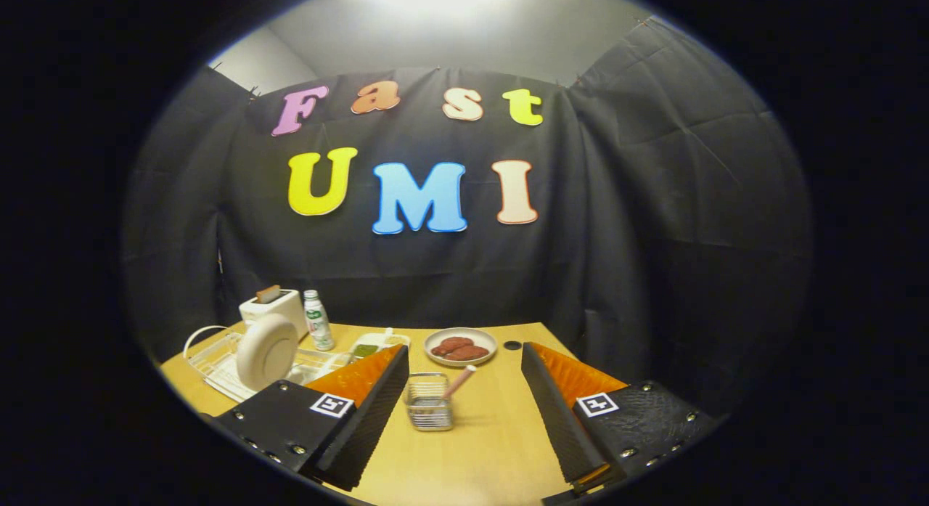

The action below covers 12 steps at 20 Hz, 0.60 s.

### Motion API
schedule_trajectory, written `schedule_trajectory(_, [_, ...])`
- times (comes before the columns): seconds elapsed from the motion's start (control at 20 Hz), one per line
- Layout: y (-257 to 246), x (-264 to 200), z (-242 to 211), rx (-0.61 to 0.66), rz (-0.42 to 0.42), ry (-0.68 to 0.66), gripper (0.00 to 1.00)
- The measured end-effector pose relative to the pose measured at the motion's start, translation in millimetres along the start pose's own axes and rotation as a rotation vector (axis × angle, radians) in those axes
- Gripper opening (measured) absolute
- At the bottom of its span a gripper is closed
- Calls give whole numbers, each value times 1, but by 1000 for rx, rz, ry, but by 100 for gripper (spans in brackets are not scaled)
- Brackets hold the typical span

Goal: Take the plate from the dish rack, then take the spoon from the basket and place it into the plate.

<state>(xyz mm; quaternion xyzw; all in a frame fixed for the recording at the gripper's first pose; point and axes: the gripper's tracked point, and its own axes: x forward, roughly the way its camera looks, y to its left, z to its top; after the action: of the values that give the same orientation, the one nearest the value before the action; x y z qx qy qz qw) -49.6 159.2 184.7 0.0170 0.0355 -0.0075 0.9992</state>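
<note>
**Tabletop inventory, gripper view, listed left to right**

1. Dish rack (210, 357): white wire rack at the table's left side. Holds item 2.
2. Plate (267, 351): off-white, standing on edge in the rack, face turned toward the camera. Lies beyond the left finger.
3. Toaster (274, 307): white, behind the rack, against the booth's cloth wall; a brown slice stands up out of its slot.
4. Bottle (317, 320): small, white, with a green label; print too small to read. Upright just beside the toaster.
5. Tray (377, 343): pale, shallow, with green contents; partly hidden by the left finger.
6. Basket (428, 401): small wire mesh, square, standing on the table (486, 433) between the two fingers.
7. Spoon (459, 382): pinkish handle leaning out of the basket, tilted to the right.
8. Dish (460, 345): round, pale, carrying reddish-brown pieces; beyond the basket.
9. Gripper (464, 390): fingers spread wide apart, nothing held. Each finger base bears a square black-and-white marker; no readable text.
</note>
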Motion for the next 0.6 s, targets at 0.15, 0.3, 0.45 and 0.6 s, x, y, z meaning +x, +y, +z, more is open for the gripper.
schedule_trajectory(0.15, [69,7,-1,73,116,31,96])
schedule_trajectory(0.3, [129,18,-14,135,200,87,96])
schedule_trajectory(0.45, [175,38,-30,179,246,150,97])
schedule_trajectory(0.6, [212,62,-52,218,267,227,94])
